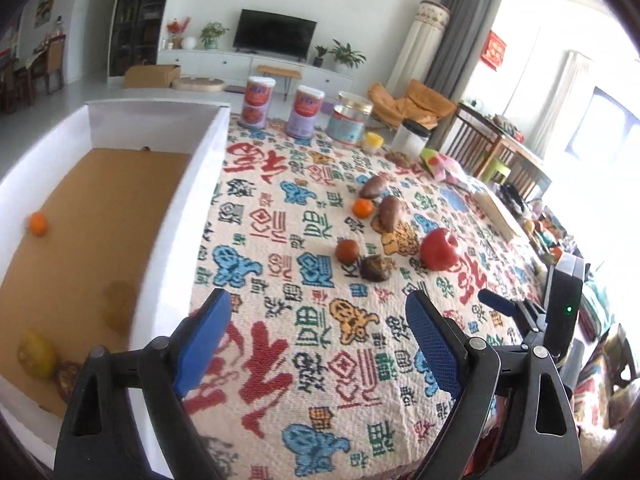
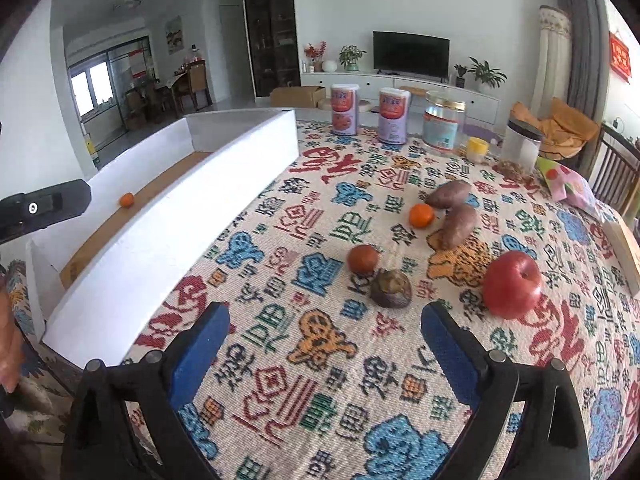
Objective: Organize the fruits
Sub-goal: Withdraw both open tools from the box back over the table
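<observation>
Patterned cloth [image 2: 320, 360] woven with red, blue and green characters covers the worktop, and a living room with a television and a row of tins is seen behind it. At the left edge stands a white-walled box [image 1: 192, 208] with a brown floor, in which a small orange [image 1: 38, 223] and a yellowish fruit [image 1: 36, 354] in the near corner are already lodged; a darker item beside the latter cannot be made out clearly.

Still on the cloth, well apart from the box, a loose group is laid out: a red apple [image 2: 512, 284], a dark wrinkled fruit [image 2: 391, 289], a round brown fruit [image 2: 363, 259] just beside it, a second orange [image 2: 421, 215], and two sweet potatoes [image 2: 458, 226] touching each other.

The left hand-held gripper [image 1: 318, 340] is released, with its blue pads spread wide and nothing between them, and it is aimed down over bare cloth next to the box wall. The right hand-held gripper [image 2: 324, 340] is likewise spread and empty, pointed at the cloth just short of the dark wrinkled fruit.

The step in hand is judged to be the gap between a deposit and the next pick, with part of the sorting done and most pieces left outside. The next move is likely to call for the right pads to be carried forward around the nearest fruit, low enough to straddle it, and closed gently, since round fruit may roll off the weave if nudged. The apple may need nearly the full spread.
</observation>
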The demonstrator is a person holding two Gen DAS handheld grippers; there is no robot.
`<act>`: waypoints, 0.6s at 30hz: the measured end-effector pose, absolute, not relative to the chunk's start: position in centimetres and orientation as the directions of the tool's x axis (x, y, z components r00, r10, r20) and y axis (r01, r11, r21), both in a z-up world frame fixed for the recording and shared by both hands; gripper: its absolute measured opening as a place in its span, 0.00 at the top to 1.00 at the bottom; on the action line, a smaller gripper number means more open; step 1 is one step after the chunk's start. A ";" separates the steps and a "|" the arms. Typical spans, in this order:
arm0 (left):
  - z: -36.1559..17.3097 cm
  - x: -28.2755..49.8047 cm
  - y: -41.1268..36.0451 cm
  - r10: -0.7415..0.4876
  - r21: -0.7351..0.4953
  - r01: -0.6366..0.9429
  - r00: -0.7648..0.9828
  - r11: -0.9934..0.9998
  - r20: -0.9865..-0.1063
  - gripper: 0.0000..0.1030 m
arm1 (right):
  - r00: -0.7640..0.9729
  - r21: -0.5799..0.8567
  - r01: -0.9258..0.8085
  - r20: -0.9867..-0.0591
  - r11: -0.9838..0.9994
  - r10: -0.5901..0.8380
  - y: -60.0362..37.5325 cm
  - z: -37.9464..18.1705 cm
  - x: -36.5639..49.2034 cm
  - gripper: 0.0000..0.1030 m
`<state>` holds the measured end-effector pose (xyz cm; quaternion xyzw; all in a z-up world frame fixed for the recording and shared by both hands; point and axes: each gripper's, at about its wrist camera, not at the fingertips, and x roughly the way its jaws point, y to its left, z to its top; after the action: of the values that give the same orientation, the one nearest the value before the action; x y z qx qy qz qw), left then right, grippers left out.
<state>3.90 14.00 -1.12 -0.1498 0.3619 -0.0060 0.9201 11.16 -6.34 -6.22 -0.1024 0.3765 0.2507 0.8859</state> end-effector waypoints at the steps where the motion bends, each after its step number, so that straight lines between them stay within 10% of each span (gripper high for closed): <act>1: -1.9 4.6 12.3 -0.131 -0.263 -0.071 0.726 0.962 -0.675 0.12 | 0.609 -0.010 -0.473 -0.727 0.881 0.319 -8.4 -7.2 11.5 0.06; 18: -11.6 12.8 7.4 0.012 -0.088 -0.125 0.633 0.988 -0.774 0.13 | 0.631 -0.007 -0.099 -0.774 0.995 0.058 -23.2 -12.3 16.2 0.06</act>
<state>12.78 7.41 -11.59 -0.0665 0.4269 0.0379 0.9011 16.22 -23.16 -12.28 -0.0242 0.4275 0.0433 0.9027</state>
